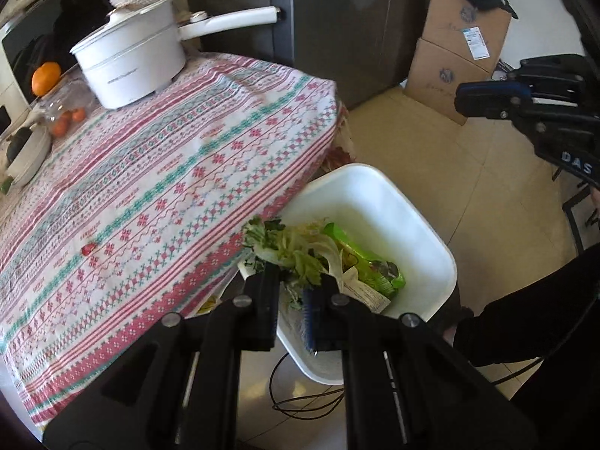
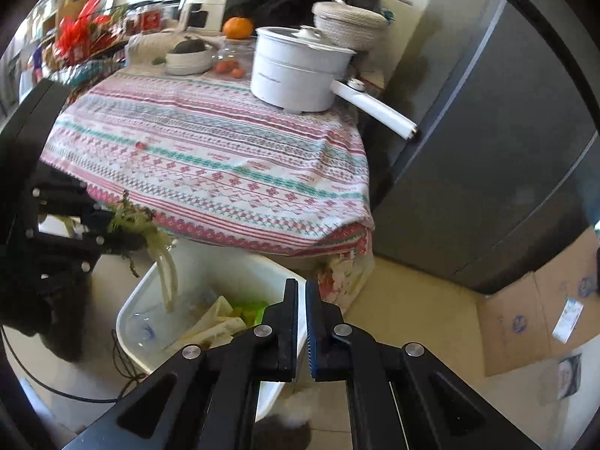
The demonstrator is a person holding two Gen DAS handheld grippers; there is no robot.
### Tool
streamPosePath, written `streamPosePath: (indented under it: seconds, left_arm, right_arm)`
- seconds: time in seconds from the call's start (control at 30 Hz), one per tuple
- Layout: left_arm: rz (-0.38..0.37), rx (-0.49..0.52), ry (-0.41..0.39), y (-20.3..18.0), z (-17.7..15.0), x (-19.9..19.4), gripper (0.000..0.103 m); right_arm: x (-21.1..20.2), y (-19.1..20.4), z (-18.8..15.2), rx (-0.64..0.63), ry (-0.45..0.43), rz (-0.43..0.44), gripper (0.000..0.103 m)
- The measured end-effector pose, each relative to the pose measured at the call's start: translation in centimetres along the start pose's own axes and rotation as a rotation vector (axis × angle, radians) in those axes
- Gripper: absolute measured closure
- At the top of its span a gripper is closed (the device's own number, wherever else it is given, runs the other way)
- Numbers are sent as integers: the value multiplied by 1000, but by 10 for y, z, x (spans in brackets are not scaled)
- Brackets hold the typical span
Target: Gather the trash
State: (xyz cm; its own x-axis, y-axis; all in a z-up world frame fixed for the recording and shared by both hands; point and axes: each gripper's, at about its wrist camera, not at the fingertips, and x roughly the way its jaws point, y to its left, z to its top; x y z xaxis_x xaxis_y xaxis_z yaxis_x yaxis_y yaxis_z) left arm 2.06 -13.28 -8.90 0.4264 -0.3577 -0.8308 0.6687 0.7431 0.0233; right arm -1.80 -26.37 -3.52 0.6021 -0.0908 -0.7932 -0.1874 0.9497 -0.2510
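Above the white trash bin [image 1: 423, 232], at its 9 o'clock rim, the left gripper [image 1: 296, 281] is closed on a bunch of vegetable scraps [image 1: 285, 251]. Their pale stalks hang straight down into the bin, so probably only a release is needed. The right gripper [image 2: 302, 292] is nearly closed, holds nothing, and waits at 5 o'clock.

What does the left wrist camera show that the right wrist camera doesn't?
Only the left wrist view shows the vegetable scraps pinched in the left gripper from behind, and the green wrapper whole. Only the right wrist view shows the red packets behind the table. Both show the white bin, the white pot and the orange.
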Motion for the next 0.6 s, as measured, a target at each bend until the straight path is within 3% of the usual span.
streamPosePath:
  seconds: [0.1,0.13,0.17,0.3,0.37,0.6]
  left_arm:
    - [-5,-1,-6,-2,3,-2,91]
    - [-7,-5,-4,-2,4,-1,91]
    - [-7,-9,1,-2,4,2,91]
    - [-21,-22,24,-5,8,12,91]
    - [-26,-25,28,-7,11,16,91]
    - [-42,-49,47,-13,25,37,91]
  right_arm:
    - [9,-17,-8,44,38,10,72]
    - [15,-26,-12,69,58,15,56]
    - [22,-35,-16,92,85,24,48]
    - [56,-77,-39,133,221,49,46]
    - [72,-95,-53,139,266,63,40]
    - [175,-138,-119,299,398,179,36]
